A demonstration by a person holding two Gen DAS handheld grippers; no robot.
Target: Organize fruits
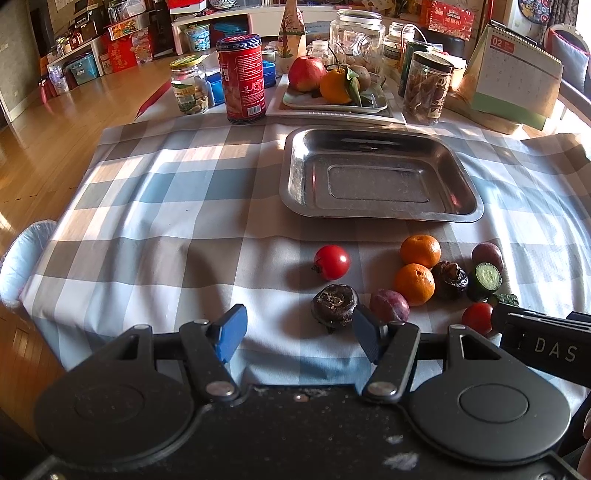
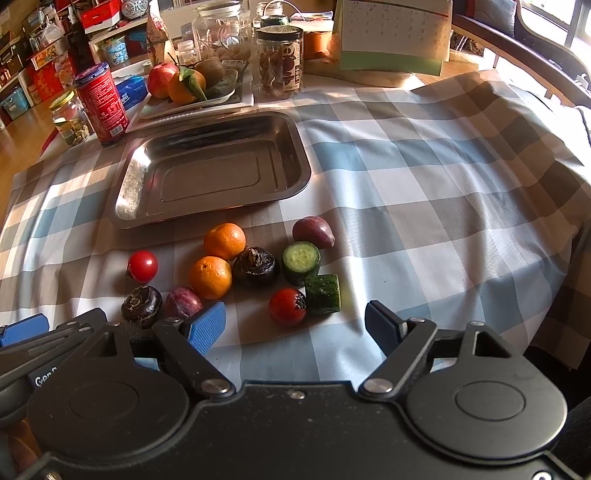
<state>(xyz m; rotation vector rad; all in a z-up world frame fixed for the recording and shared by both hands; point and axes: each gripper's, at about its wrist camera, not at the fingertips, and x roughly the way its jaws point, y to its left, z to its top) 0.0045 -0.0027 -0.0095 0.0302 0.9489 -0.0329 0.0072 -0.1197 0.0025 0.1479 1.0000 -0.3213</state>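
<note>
Orange, red, purple and green fruit lies loose on the blue-and-grey checked cloth (image 2: 406, 177) covering the desk, just in front of an empty shallow stainless-steel tray (image 2: 125, 192). Two round orange mandarins (image 2: 224, 240) sit touching each other, one nearer the tray and one (image 2: 210, 277) closer to the cameras. Beside them rests a dark brown, knobbly water chestnut (image 2: 255, 266), and a second one (image 2: 141, 305) lies farther left by a purple plum (image 2: 183, 302). Another purple plum (image 2: 313, 232) sits at the far right of the cluster. A small red tomato (image 2: 142, 266) stands apart on the left, while a second red tomato (image 2: 287, 306) touches a green cucumber chunk lying on its side (image 2: 323, 293); a second cucumber chunk (image 2: 301, 263) shows its pale cut face just behind. The right tongs (image 2: 295, 325) are spread wide and empty, hovering just short of the nearer tomato. The left tongs (image 1: 299, 330) are likewise spread and empty, near the left water chestnut and plum. Behind the tray stand a red cylindrical tin (image 2: 101, 105), a glass jar of nuts (image 2: 70, 123), a white plate of an apple, orange and kiwi (image 2: 184, 105), and a desk calendar (image 2: 391, 33).
</note>
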